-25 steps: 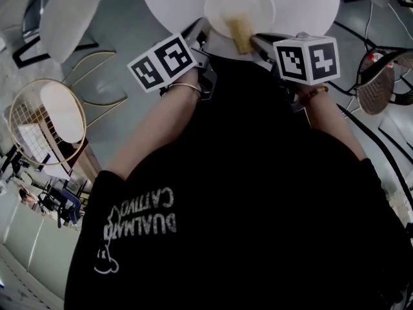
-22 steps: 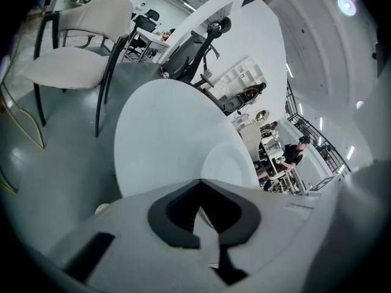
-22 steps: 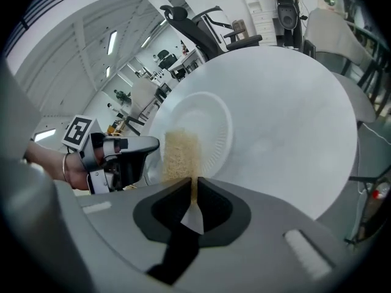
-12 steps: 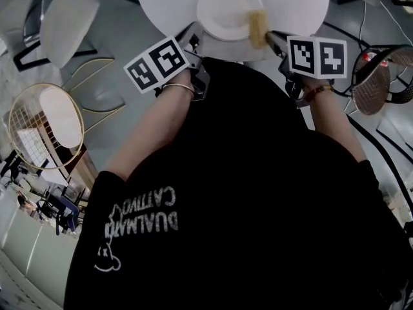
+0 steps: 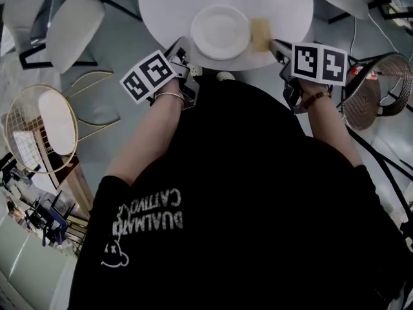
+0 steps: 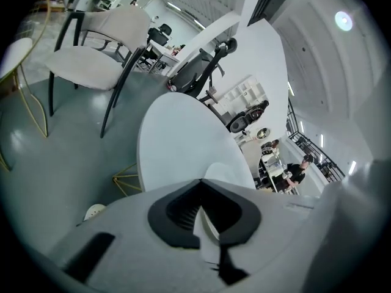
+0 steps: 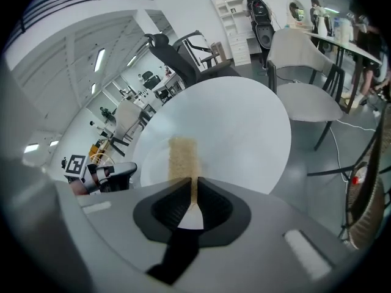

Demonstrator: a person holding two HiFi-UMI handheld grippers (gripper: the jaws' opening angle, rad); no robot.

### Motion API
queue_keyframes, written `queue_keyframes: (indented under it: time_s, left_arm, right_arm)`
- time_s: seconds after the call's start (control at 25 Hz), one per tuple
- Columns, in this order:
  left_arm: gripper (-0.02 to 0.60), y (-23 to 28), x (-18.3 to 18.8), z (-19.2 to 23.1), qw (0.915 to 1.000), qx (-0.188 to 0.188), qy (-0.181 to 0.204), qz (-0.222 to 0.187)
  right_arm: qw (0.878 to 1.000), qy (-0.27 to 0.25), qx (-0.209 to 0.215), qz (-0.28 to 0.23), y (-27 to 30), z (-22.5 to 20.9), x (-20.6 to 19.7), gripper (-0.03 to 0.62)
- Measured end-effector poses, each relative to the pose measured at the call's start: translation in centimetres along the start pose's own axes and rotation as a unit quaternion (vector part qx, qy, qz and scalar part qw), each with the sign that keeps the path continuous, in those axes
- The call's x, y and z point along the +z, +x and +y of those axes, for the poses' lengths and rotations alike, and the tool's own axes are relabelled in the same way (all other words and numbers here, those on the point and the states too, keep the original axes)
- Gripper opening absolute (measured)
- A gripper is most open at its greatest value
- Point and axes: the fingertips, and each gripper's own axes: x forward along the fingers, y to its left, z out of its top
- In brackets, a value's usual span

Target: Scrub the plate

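Table: a round white table (image 5: 284, 5) is seen at the top of the head view, ahead of the person; the plate is carried on its near part.

Plate: a round white plate (image 5: 221, 32) is set flat close to the table's near edge, between the two tools. Its face looks bare.

Left tool: the left tool (image 5: 182, 49) is laid at the plate's near-left rim. Its jaws are drawn almost together, and a thin white edge, judged to be that rim, is pinched between them.

Right tool: the right tool (image 5: 273, 44) is held just right of the plate, its jaws narrow and clamped on the sponge.

Sponge: a tan oblong sponge (image 5: 261, 34) is held out beyond the right tool's tips, its long axis running away from the person. It sits just beside the plate's right rim and off it.

Coming move: the plate lies to the sponge's left, so a short sideways carry by the right hand is judged to be needed while the rim is steadied.

Views: only the head view shows the sponge clear of the plate. The clamp on the sponge is shown only in the right gripper view, and the pinched rim only in the left gripper view.
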Motion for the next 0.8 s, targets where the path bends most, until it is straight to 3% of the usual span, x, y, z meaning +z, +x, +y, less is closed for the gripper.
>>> queue_keyframes:
  time_s: [0.12,0.24,0.4,0.48,0.6,0.72,0.8]
  left_arm:
    - [-0.002,-0.5,3.8,2.6,0.9987,-0.016,-0.008,-0.047]
    - [-0.002,-1.6,6.6,1.2,0.9951,-0.048,0.006,-0.087]
    - [-0.003,-6.1,9.7,-2.3,0.9846,-0.103,0.036,-0.136]
    - [-0.003,-8.2,13.4,-5.4,0.971,-0.151,0.076,-0.169]
    - [-0.006,-11.2,18.9,-9.9,0.9431,-0.225,0.13,-0.208]
    - [-0.006,-14.8,19.9,-11.7,0.9265,-0.264,0.175,-0.204]
    - [-0.006,-17.4,20.4,-13.3,0.9095,-0.297,0.217,-0.192]
  right_arm:
    - [0.999,0.006,0.022,-0.038,2.8,2.4,2.4,0.039]
    - [0.993,0.038,0.056,-0.094,1.6,3.6,4.9,0.04]
    - [0.975,0.08,0.113,-0.171,-2.7,6.5,6.4,0.04]
    - [0.964,0.067,0.126,-0.226,-4.8,8.3,9.1,0.039]
    - [0.945,0.046,0.132,-0.297,-7.6,10.9,13.3,0.038]
    - [0.933,0.028,0.13,-0.334,-9.9,14.1,13.3,0.04]
    - [0.924,0.002,0.126,-0.36,-11.3,17.2,13.3,0.04]
